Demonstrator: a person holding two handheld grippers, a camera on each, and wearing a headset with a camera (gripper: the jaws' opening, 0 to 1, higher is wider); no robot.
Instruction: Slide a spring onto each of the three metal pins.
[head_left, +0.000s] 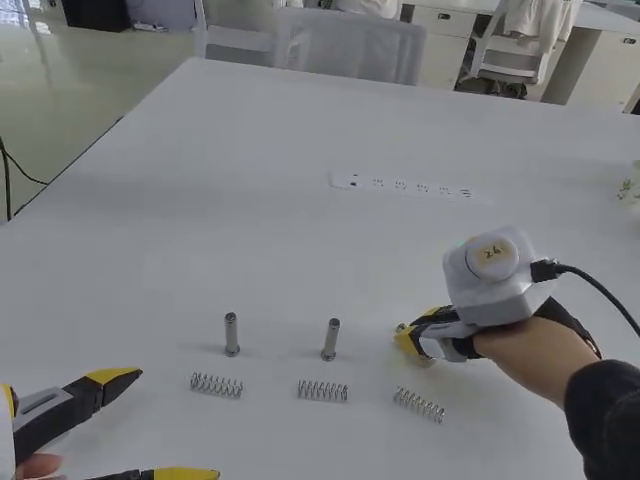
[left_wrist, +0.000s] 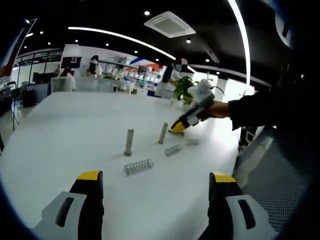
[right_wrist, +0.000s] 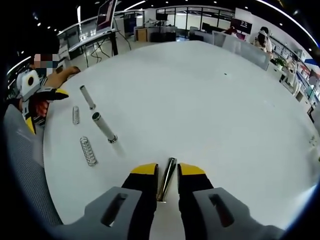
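A power strip (head_left: 405, 186) lies on the white table (head_left: 300, 130), chairs (head_left: 350, 45) beyond.

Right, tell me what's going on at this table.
A person holds a hand-held gripper in each hand. The right hand-held gripper is shut on one metal pin. A second pin and a third pin stand upright, with three springs lying loose on the person's side of them, none on a pin yet. The left hand-held gripper is open, holding nothing.

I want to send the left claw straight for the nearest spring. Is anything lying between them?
Nothing visible does. In the left gripper view the nearest spring lies on bare table directly ahead of the open left claw. The two upright pins stand beyond it, not in the path.
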